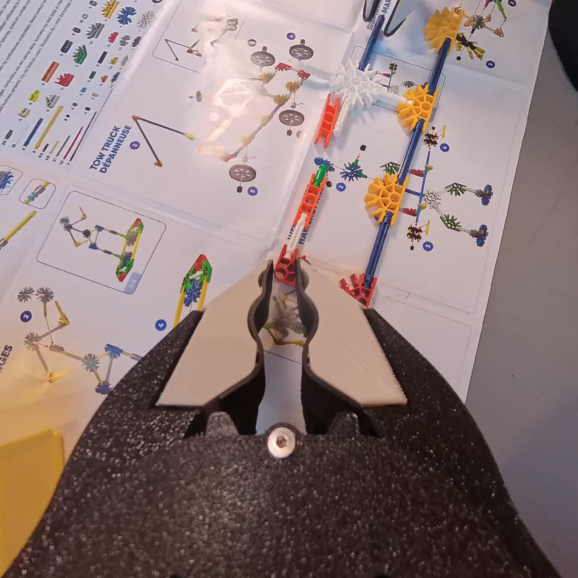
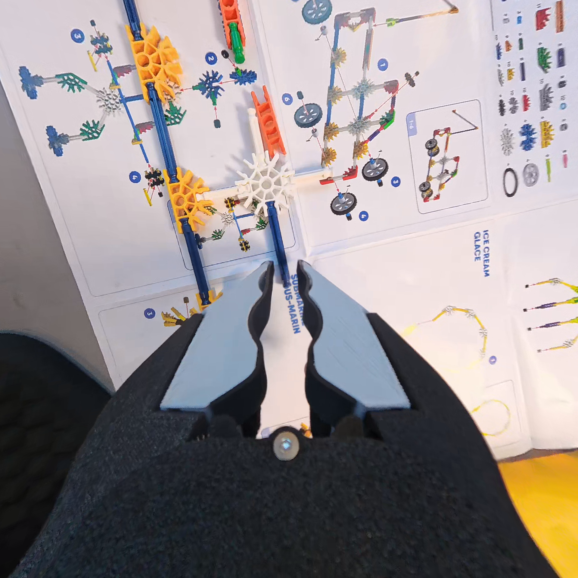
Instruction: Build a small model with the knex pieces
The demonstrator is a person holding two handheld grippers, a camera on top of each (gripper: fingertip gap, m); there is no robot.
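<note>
My left gripper (image 1: 283, 265) is shut on a small red connector (image 1: 285, 271). That connector ends a loose chain with a white rod (image 1: 296, 230), an orange connector (image 1: 310, 198) and a green rod (image 1: 319, 175). My right gripper (image 2: 285, 266) is narrowly open. Its fingers straddle the near end of a blue rod (image 2: 276, 231) plugged into a white snowflake connector (image 2: 266, 183). White rods join the snowflake to an orange connector (image 2: 269, 122) and to a yellow connector (image 2: 186, 197) on a long blue-rod spine (image 2: 159, 125). The spine also shows in the left wrist view (image 1: 403, 169).
Everything lies on a large printed instruction sheet (image 1: 156, 203) on a grey table (image 1: 531, 219). The spine ends in a red connector (image 1: 359, 286) beside my left gripper. A yellow object (image 1: 25, 469) lies near left. A dark object (image 2: 37, 406) lies left of my right gripper. Across from one pair of fingers to the other is roughly 20 cm.
</note>
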